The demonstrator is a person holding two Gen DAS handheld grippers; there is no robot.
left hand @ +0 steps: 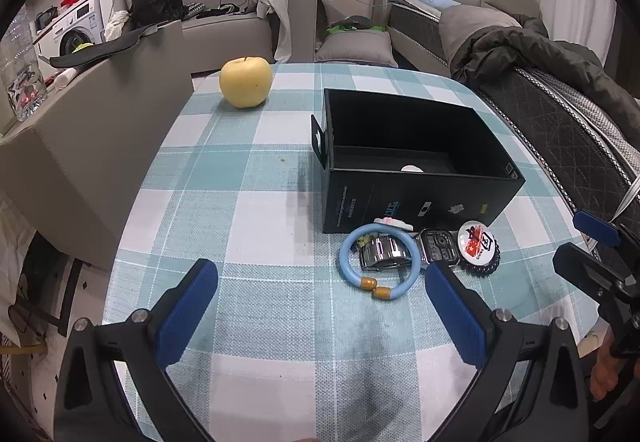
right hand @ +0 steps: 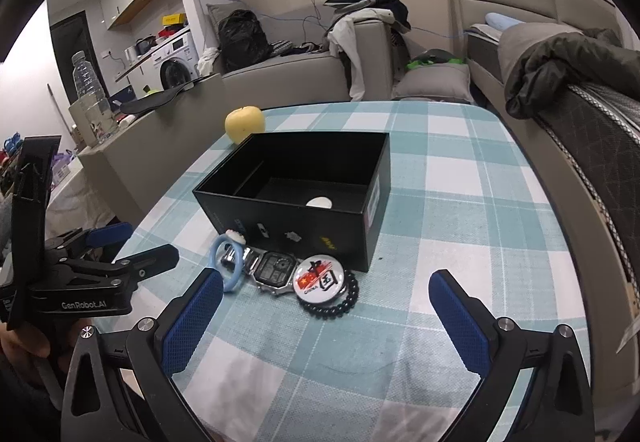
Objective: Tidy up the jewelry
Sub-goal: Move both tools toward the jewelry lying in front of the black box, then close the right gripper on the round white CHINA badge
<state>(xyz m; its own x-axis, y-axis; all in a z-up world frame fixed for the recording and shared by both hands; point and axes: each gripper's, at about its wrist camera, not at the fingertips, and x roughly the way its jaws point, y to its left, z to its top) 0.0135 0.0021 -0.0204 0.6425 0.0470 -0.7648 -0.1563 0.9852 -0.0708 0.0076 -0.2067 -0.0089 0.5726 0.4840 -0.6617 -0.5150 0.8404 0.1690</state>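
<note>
Table [left hand: 256,202] has a teal and white checked cloth on it. Yellow apple [left hand: 245,87] sits at the far left, and an open black box [left hand: 416,178] is mid-table. Right in front of the box are a blue bangle [left hand: 378,264], a steel watch [left hand: 438,244] and a round badge [left hand: 477,243] on a black bead bracelet [right hand: 340,302], all bunched together.

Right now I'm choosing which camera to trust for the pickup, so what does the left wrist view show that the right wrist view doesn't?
Only the left wrist view shows the blue bangle's two gold end caps and the flap on the black box's left side; the right gripper appears at its edge. Only the right wrist view shows the label on the box's right side and the water bottle; the left gripper appears at its edge. Both show the watch, round badge, black bead bracelet, apple and the white disc inside the box.
</note>
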